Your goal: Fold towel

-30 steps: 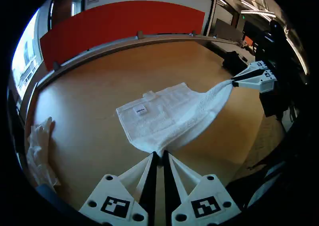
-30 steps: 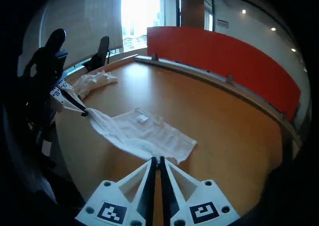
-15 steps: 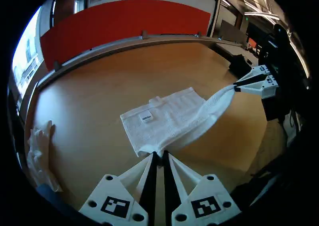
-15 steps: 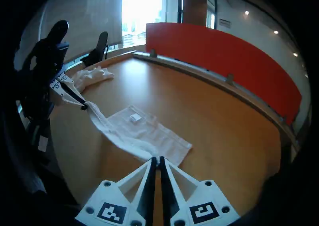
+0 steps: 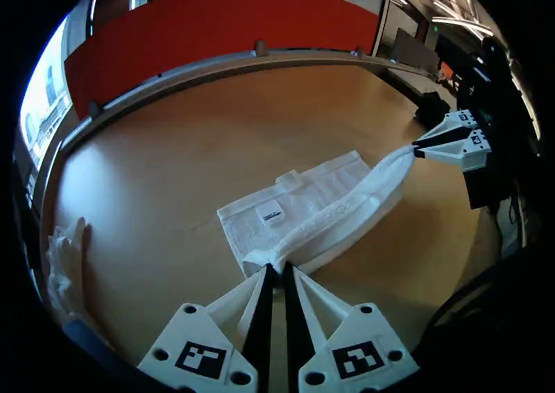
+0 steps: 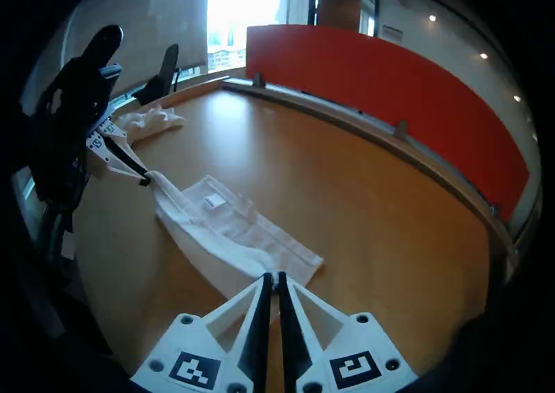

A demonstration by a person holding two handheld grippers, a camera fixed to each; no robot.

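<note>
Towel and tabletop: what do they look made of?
Towel: white terry cloth, probably cotton; nubby texture, limp drape, sewn-on label. Tabletop: wood or wood-look laminate, which one is unclear; smooth satin finish, even orange-brown colour, soft glare.

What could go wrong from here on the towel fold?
1. The left tongs and right tongs each pinch only a corner of the towel; a slip would likely drop the lifted edge.
2. That edge sags between them, so it may land bunched or skewed on the flat half.
3. Dragging could slide the flat half on the table.
</note>
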